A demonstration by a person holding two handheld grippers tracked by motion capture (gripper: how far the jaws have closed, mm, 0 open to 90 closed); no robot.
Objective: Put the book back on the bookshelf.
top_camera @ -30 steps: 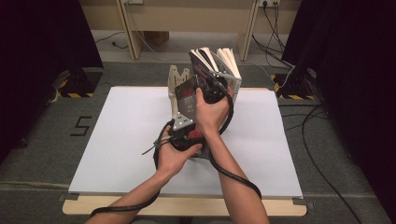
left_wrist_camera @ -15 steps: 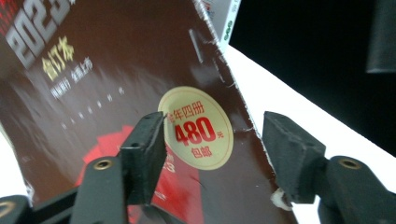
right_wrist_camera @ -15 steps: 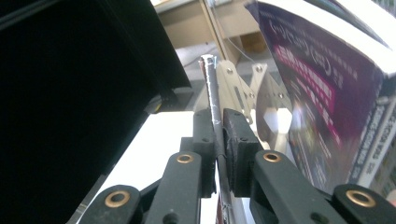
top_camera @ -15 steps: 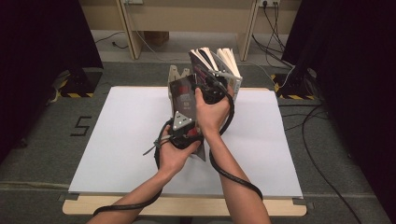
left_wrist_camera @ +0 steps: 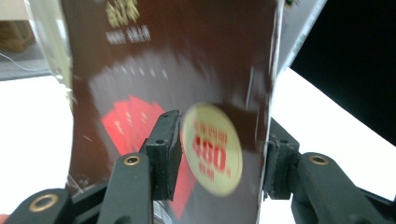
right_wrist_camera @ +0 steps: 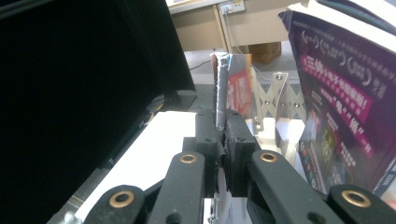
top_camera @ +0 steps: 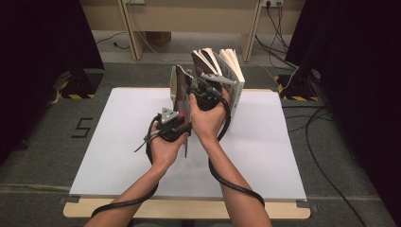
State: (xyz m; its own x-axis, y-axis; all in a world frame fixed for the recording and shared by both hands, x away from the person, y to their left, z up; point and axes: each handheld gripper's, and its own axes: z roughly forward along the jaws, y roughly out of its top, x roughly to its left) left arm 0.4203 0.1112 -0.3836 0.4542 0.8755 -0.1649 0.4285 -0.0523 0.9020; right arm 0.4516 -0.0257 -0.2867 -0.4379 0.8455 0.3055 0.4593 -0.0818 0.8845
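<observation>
A dark brown book in shiny wrap stands upright at the middle of the white table top. My right gripper is shut on its thin edge, its jaws clamped together on it. My left gripper sits low in front of the same book. Its jaws have just been closing. The book's cover with a round cream sticker lies between and behind the pads. The right pad is at the book's edge and the left pad stands off the cover.
Behind the held book, more books stand fanned in a metal folding rack; the nearest has a purple cover. Black curtains flank the table on both sides. Cables trail from both grippers toward the table's near edge.
The left gripper has moved forward and a little left along the book, and its jaws have narrowed. The right hand has shifted slightly with the book still clamped.
</observation>
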